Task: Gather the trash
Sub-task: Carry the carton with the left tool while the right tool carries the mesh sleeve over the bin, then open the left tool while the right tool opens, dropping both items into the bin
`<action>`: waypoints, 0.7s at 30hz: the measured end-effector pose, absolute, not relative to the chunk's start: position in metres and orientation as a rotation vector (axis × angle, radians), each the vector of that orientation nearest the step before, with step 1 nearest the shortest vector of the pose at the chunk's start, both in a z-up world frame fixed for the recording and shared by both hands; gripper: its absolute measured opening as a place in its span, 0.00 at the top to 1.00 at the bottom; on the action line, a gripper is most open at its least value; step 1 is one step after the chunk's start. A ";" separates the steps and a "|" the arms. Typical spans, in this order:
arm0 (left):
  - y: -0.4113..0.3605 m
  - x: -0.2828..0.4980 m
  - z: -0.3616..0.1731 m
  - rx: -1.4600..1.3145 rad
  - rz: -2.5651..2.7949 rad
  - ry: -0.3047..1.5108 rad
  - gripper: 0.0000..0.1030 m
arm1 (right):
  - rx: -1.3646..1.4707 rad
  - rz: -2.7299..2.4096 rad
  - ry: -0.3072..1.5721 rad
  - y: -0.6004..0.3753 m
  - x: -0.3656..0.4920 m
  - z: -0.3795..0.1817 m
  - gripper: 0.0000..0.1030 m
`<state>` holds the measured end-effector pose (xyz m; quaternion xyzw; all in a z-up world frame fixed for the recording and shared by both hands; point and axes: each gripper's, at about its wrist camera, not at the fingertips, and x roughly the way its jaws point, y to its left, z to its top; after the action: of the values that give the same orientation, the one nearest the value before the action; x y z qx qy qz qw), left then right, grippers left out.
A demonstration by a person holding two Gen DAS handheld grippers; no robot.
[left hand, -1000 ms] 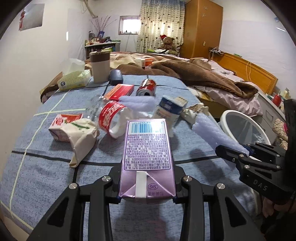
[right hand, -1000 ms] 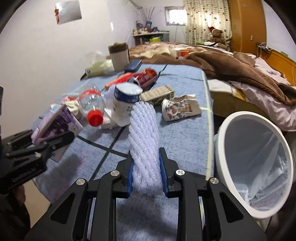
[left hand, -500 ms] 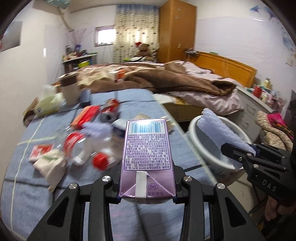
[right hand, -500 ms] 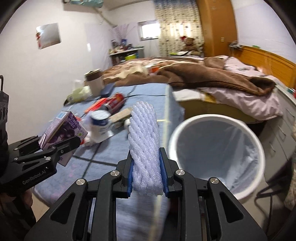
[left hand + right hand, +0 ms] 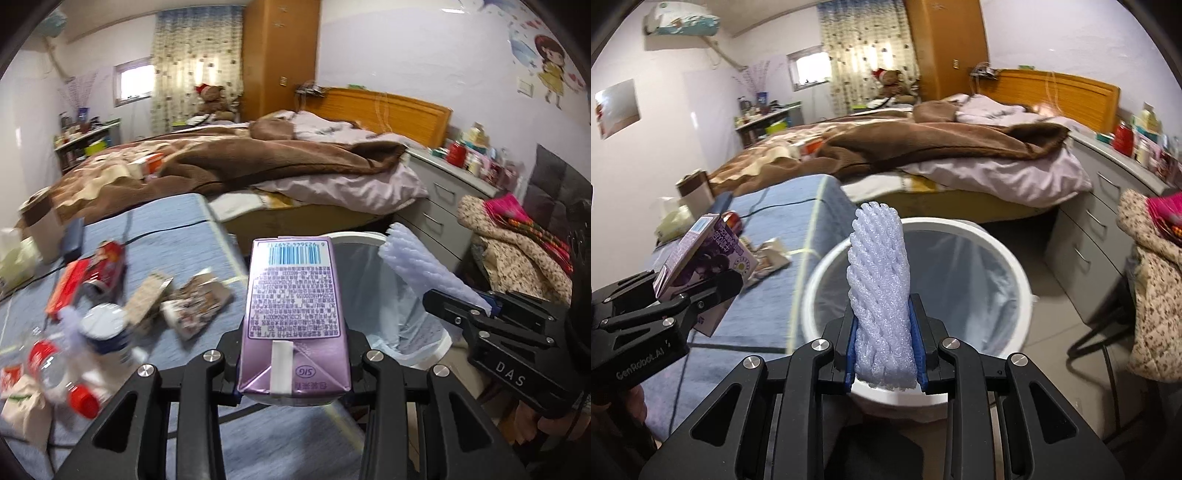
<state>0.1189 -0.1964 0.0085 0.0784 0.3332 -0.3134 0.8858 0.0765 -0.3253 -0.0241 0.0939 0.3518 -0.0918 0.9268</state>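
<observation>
My left gripper [image 5: 293,363] is shut on a purple drink carton [image 5: 293,314], barcode end forward, held near the near rim of the white trash bin [image 5: 417,354]. My right gripper [image 5: 884,354] is shut on a white foam fruit net [image 5: 879,291], held upright over the near rim of the bin [image 5: 1008,251], which has a clear liner. In the right wrist view the left gripper [image 5: 698,291] and carton [image 5: 713,251] show at left. In the left wrist view the right gripper [image 5: 476,310] and foam net [image 5: 424,269] show at right, above the bin.
On the blue-covered table [image 5: 177,229] lie a red can [image 5: 107,258], a crushed paper cup [image 5: 199,306], a plastic bottle [image 5: 59,365] and several cartons. A bed [image 5: 923,147] lies behind. Grey drawers [image 5: 1097,218] and a chair with clothes [image 5: 1152,280] stand right of the bin.
Both grippers have swung right with their loads, from over the table toward the bin. The bin is now straight ahead of both and closer.
</observation>
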 end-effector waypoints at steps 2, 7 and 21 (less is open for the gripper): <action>-0.210 0.122 0.005 0.180 -0.684 0.711 0.62 | 0.204 -0.214 0.731 -0.332 0.076 -0.027 0.75; -0.238 0.131 -0.001 0.206 -0.721 0.735 0.62 | 0.212 -0.249 0.762 -0.351 0.077 -0.034 0.75; -0.267 0.147 -0.021 0.231 -0.743 0.792 0.43 | 0.217 -0.287 0.823 -0.372 0.081 -0.047 0.68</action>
<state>0.1470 -0.2669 -0.0212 0.1096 0.3759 -0.3529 0.8498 0.0811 -0.3722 -0.0472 0.1047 0.3979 -0.1387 0.9008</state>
